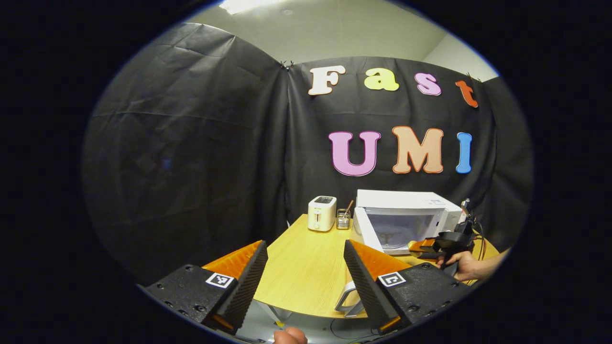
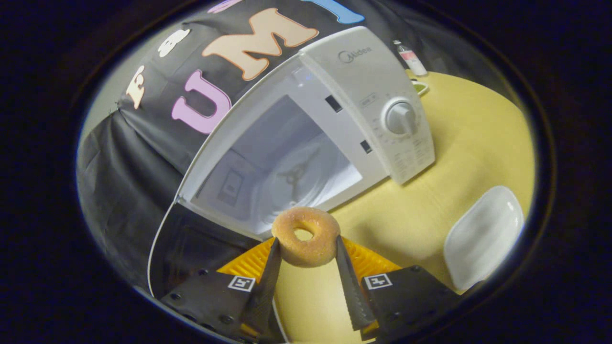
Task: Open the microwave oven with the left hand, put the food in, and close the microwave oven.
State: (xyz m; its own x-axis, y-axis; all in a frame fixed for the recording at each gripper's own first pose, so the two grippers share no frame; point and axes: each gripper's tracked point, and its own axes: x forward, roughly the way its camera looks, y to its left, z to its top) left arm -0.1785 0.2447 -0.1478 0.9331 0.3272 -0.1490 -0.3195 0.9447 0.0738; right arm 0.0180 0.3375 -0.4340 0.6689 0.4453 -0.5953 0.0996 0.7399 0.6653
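The white microwave oven (image 1: pixel 406 217) stands at the back right of the wooden table (image 1: pixel 306 267) with its door (image 1: pixel 366 228) swung open to the left. My left gripper (image 1: pixel 306 272) is open, held back over the table's near edge, nothing between its fingers. In the right gripper view my right gripper (image 2: pixel 306 251) is shut on a sugared doughnut (image 2: pixel 306 236), held tilted just in front of the open microwave cavity (image 2: pixel 287 167). The open door (image 2: pixel 191 248) hangs at lower left. In the left gripper view a hand holds the right gripper (image 1: pixel 423 246) before the oven.
A white toaster (image 1: pixel 322 213) and a small glass holder (image 1: pixel 343 218) stand left of the oven. A white oblong plate (image 2: pixel 483 236) lies on the table right of my right gripper. A small bottle (image 2: pixel 410 57) stands behind the oven. The control dial (image 2: pixel 400 117) faces me.
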